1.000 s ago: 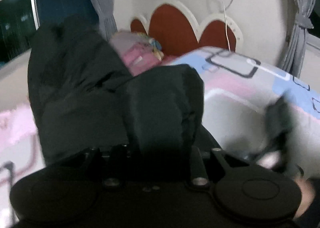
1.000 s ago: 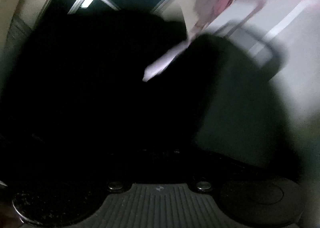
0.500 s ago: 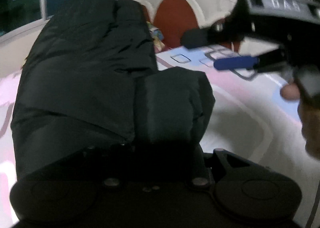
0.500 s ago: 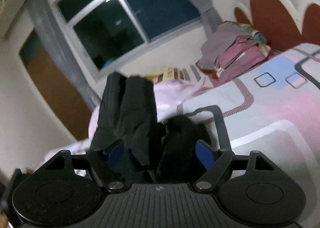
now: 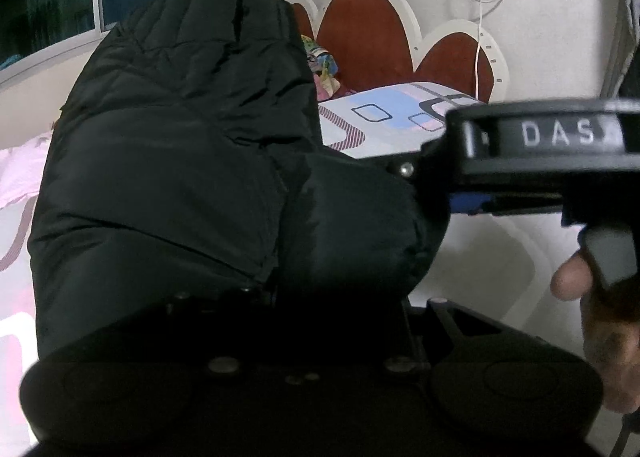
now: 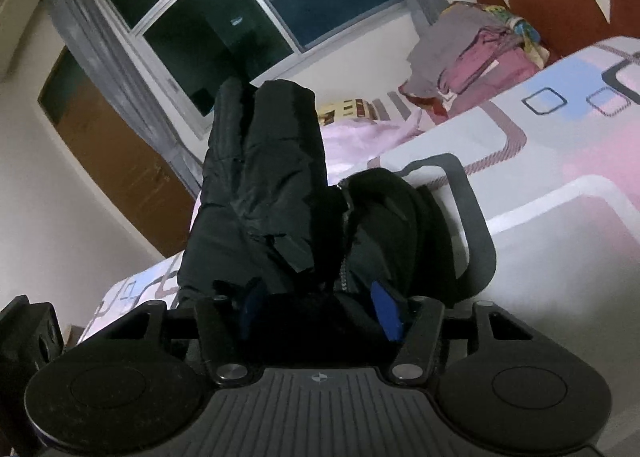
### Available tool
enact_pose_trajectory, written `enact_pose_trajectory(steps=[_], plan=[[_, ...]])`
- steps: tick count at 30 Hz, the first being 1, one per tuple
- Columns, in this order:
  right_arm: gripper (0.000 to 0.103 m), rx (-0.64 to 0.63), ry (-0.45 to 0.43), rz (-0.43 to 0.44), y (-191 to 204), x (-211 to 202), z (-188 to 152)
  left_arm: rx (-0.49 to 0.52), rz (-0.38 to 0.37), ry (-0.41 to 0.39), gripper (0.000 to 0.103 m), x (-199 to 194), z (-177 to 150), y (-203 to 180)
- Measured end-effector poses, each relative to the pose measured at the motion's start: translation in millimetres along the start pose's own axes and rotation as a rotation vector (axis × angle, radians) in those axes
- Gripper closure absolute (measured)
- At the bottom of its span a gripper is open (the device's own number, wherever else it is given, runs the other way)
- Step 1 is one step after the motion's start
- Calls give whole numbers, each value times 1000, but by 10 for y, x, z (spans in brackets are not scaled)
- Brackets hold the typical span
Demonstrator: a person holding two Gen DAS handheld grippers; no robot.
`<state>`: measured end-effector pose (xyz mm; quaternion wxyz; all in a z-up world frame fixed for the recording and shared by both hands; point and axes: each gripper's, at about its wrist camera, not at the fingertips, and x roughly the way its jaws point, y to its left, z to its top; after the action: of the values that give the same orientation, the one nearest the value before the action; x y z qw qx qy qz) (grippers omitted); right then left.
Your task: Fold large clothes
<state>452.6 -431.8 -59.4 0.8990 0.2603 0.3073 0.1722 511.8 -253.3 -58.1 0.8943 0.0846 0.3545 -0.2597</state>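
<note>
place: home bedroom | bed (image 6: 540,185), headboard (image 5: 372,41), curtained window (image 6: 240,17) | probably night

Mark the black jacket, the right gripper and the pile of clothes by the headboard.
black jacket (image 5: 168,161): left wrist view, quilted front panel.
right gripper (image 6: 320,309): right wrist view, midway between its blue-padded fingertips.
pile of clothes (image 6: 480,57): right wrist view, pink garment in the stack.

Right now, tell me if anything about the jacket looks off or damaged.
No damage shows. The black jacket is bunched into a thick wad and stands up between both grippers instead of lying flat on the bed. Its zipper runs crooked through the folds.
</note>
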Motion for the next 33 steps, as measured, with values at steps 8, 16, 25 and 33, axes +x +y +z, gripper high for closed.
enact_pose_trajectory(steps=[8, 16, 25, 33], plan=[[51, -8, 2, -23, -69, 99, -15, -7, -4, 6, 75, -108, 54, 45], [52, -9, 25, -7, -122, 190, -8, 1, -26, 6, 71, -271, 72, 98], [84, -115, 82, -73, -98, 346, -52, -42, -5, -5, 68, -227, 37, 138], [95, -123, 118, -98, -259, 479, -114, 42, 16, 13, 68, -250, 22, 12]])
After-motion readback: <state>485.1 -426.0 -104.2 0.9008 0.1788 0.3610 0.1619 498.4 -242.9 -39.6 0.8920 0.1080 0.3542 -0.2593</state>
